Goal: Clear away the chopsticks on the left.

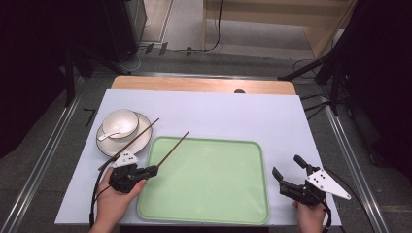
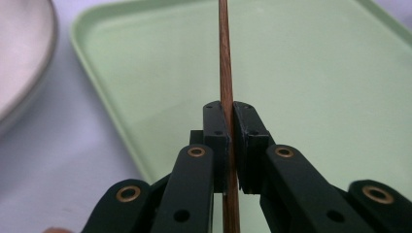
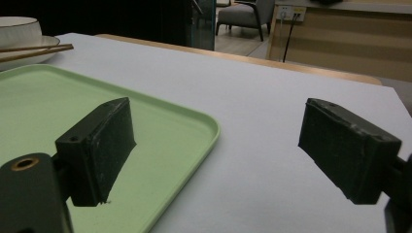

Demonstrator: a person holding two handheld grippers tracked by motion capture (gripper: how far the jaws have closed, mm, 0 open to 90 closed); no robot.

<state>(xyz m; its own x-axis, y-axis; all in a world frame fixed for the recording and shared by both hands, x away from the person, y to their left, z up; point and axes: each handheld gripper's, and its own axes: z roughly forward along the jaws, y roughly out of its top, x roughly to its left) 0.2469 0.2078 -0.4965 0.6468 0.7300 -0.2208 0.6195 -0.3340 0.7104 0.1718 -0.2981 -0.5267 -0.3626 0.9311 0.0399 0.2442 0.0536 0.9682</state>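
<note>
A pale green tray [image 1: 209, 184] lies at the middle of the white-covered bench [image 1: 272, 111], toward its near edge. At about ten o'clock from the tray, a white bowl [image 1: 120, 122] sits on a white plate [image 1: 108, 143] with a white spoon [image 1: 108, 135] resting in it. One brown chopstick [image 1: 141, 133] lies across the plate's rim, slanting from its low end by the left hand up toward one o'clock. The left tongs [image 1: 151, 170], held at the tray's near-left corner, are closed on a second chopstick [image 1: 174, 147]; in the left gripper view the two black pads pinch this stick [image 2: 225, 73] between them, and it runs straight on over the tray's green surface [image 2: 311, 87], with the plate's edge [image 2: 29, 63] at upper left. In the high view the held stick points toward one o'clock above the tray's left part. The right tongs [image 1: 287, 171] sit at four o'clock from the tray, just off its right rim, spread wide with nothing between them; the right gripper view shows the two pads well apart over bare white bench, the tray's corner [image 3: 204, 127] under the left pad.
</note>
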